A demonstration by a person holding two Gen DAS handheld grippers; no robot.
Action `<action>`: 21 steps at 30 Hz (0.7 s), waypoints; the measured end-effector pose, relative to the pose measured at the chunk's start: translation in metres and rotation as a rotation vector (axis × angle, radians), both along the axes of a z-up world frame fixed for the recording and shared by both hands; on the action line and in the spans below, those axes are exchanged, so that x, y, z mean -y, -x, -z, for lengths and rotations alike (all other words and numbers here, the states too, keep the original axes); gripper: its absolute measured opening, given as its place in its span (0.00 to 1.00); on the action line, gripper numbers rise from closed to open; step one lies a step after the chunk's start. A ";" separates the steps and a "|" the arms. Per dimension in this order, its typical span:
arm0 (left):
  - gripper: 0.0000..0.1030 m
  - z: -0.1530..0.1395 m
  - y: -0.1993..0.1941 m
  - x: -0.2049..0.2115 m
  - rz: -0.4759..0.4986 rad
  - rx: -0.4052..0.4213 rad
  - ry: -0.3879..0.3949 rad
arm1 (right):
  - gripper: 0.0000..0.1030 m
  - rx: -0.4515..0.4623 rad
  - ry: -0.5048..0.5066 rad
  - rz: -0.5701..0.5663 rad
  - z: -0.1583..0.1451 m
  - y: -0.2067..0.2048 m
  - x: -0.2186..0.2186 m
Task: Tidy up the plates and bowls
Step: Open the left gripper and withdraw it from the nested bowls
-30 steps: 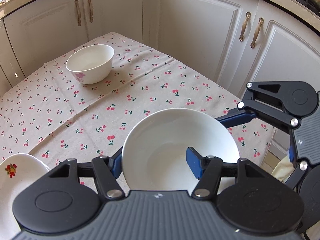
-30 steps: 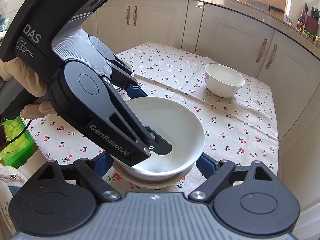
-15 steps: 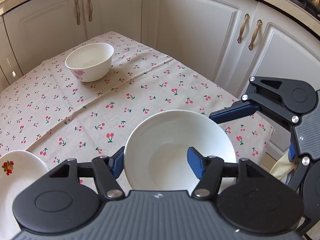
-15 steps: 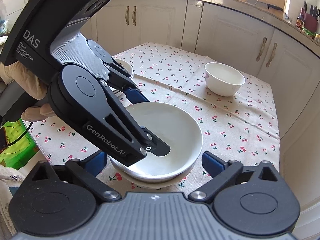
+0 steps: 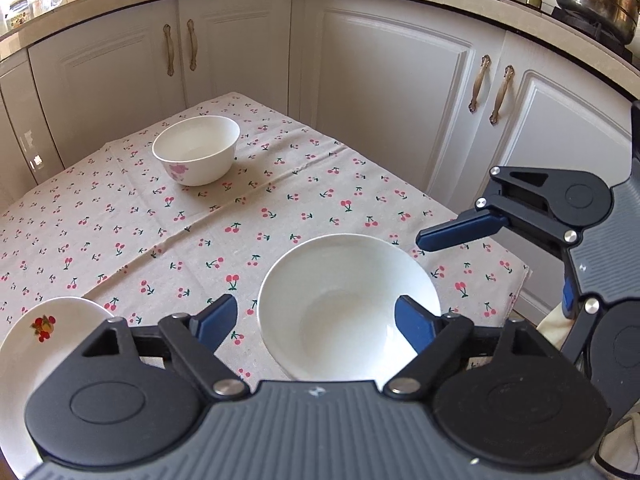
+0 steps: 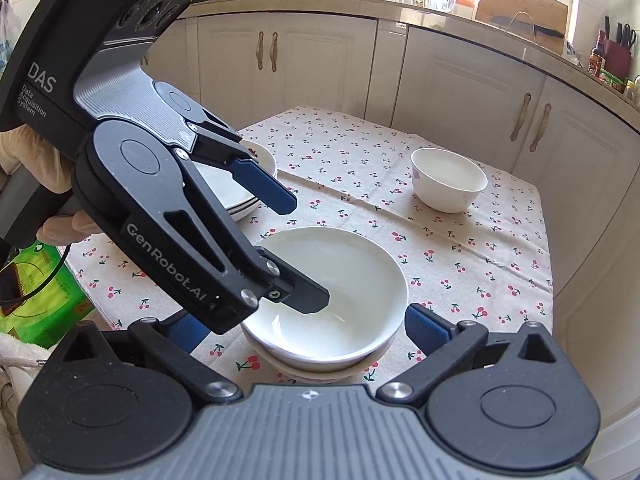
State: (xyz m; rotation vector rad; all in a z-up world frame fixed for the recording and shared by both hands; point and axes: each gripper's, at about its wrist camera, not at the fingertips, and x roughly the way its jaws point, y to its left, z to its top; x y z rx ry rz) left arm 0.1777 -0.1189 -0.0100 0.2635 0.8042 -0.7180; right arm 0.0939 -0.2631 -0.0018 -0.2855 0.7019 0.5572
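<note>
Nested in another bowl [image 6: 320, 372], a wide bowl [image 5: 348, 304] near the front edge of the counter [image 5: 120, 216], between the spread fingers of both grippers. Farther back, well apart, a small deep bowl [image 5: 195, 150], upright on the tablecloth [image 5: 280, 200]. At the left edge in the left wrist view, a plate [image 5: 24, 344]; in the right wrist view, a stack of plates [image 6: 236, 196] behind the left gripper [image 6: 308, 252]. Behind the counter, cabinet doors [image 5: 388, 92].
</note>
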 end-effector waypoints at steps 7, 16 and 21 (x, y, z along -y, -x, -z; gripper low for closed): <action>0.86 -0.010 0.009 -0.010 -0.010 0.029 0.003 | 1.00 0.040 -0.012 0.021 -0.011 0.009 0.010; 0.86 -0.025 -0.029 -0.021 -0.077 0.022 0.014 | 1.00 0.091 -0.003 0.042 -0.026 -0.021 0.037; 0.86 -0.028 -0.072 -0.016 -0.104 0.029 -0.019 | 1.00 0.107 0.010 0.051 -0.026 -0.062 0.050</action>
